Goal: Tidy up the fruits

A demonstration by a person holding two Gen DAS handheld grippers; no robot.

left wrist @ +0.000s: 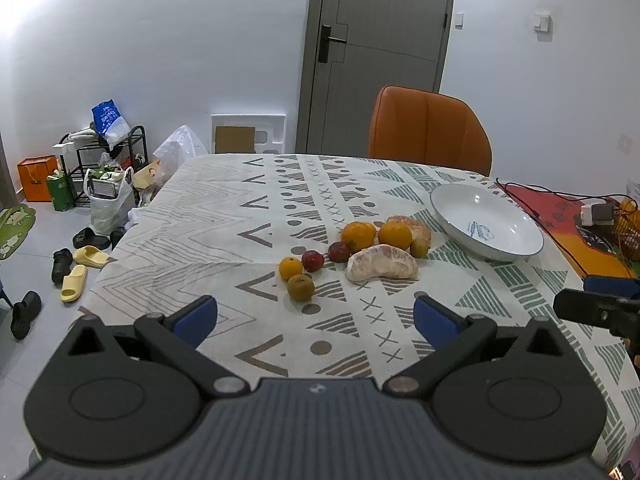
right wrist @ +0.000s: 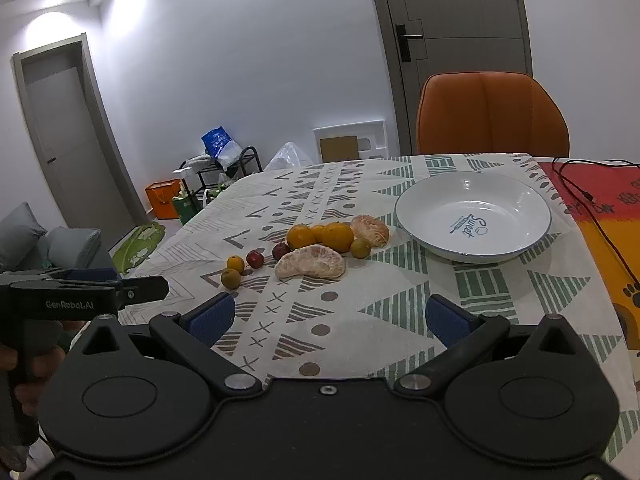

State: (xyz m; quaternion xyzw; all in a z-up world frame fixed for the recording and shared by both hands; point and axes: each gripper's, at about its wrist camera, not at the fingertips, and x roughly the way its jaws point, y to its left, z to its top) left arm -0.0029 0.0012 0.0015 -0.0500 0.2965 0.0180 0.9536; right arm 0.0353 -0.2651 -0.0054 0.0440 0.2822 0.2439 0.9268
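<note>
Fruits are lying loose on the patterned worktop [left wrist: 224,216] in the left wrist view, with the small brownish fruit [left wrist: 300,287] nearest. The left gripper [left wrist: 316,316] is hovering before them, its jaws spread wide and holding nothing. The white bowl [left wrist: 516,216] is sitting empty beside the group.

In the right wrist view, the right gripper [right wrist: 330,316] is also standing wide apart and empty, facing the pomelo segment [right wrist: 312,262]. I think it is best to take the outer small fruits first, closing gently so that the soft segments are not crushed.
</note>
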